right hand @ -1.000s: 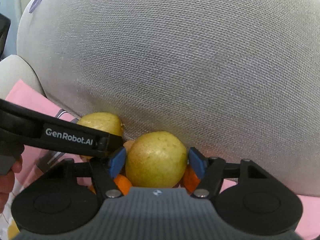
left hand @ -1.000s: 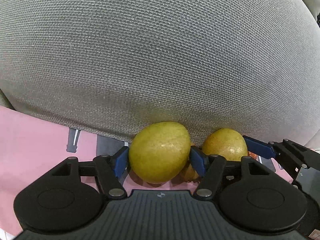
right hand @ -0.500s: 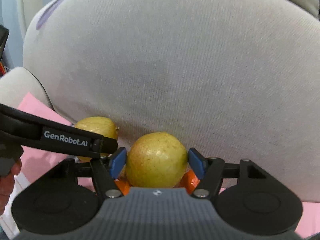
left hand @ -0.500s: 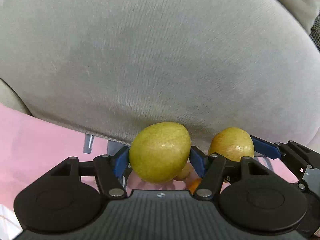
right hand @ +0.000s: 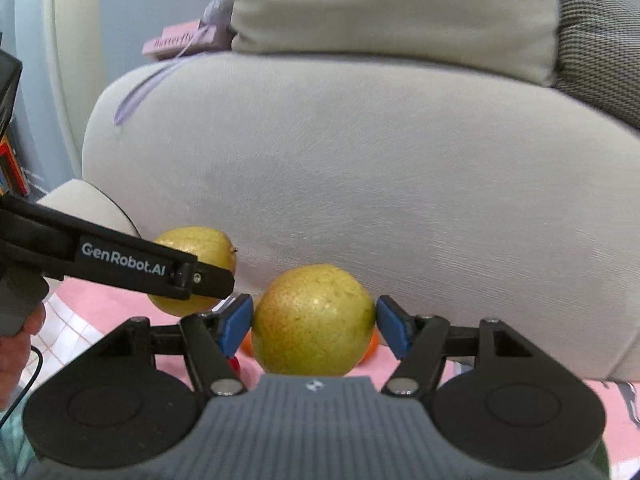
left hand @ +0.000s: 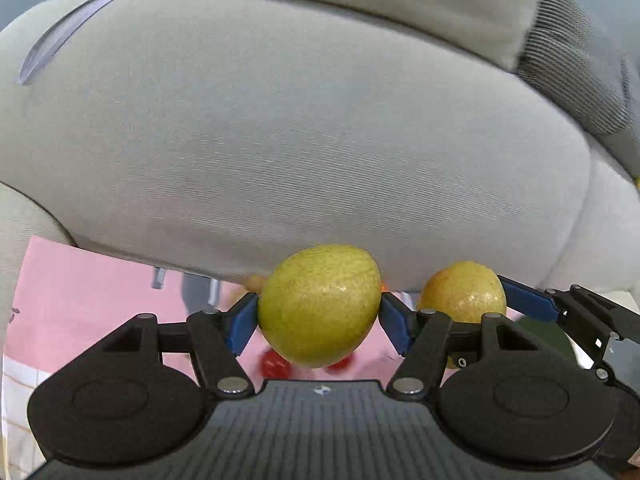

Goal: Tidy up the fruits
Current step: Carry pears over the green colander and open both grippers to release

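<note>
My left gripper is shut on a yellow-green pear and holds it above a pink cloth. My right gripper is shut on a second yellow pear, which also shows in the left wrist view to the right of the first. The first pear shows in the right wrist view, partly behind the left gripper's black arm. Small red fruits and orange fruits lie on the cloth below, mostly hidden by the pears.
A large grey sofa cushion fills the view right behind both pears. A second cushion and a pink box with a purple ribbon sit on top of it. A checked white cloth lies at the left.
Both grippers have risen and pulled back from the cushion with their pears. More of the sofa top, the pink box and the fruits on the cloth have come into view.
</note>
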{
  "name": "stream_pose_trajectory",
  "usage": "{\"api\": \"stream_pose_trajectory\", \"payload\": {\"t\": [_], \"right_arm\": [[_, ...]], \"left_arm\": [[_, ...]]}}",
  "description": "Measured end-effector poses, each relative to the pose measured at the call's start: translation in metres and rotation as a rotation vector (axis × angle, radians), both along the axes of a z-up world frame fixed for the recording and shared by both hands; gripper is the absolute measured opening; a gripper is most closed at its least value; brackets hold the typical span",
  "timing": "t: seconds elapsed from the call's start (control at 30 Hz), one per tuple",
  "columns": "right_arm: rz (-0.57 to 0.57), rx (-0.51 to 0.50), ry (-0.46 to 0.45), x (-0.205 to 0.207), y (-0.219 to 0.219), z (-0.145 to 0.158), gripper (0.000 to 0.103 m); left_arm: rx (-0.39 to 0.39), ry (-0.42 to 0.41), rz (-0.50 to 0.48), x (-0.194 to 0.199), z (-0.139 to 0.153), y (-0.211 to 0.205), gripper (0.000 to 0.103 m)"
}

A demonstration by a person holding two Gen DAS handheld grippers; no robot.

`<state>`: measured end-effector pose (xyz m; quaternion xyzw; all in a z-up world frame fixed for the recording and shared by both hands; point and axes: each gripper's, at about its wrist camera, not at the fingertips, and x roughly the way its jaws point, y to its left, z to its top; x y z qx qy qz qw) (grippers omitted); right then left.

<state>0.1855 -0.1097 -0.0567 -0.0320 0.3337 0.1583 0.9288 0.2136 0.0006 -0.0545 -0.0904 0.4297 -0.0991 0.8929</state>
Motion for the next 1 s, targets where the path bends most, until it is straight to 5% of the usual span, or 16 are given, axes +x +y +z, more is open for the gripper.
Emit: {"api": "stream_pose_trajectory", "payload": {"t": [0.47,1.0], "right_arm": [[-0.164,0.047,0.016,-0.07,-0.11,0.027,0.065],[-0.129,-0.075,0.127,-0.098,-0.198,-0.015,0.065]], "left_arm": [[0.007,-0.004,-0.245,-0.028,0.021,-0.103,0.075],[0.136,0.082,-0.539,-0.027,-0.009,-0.204,0.075]]}}
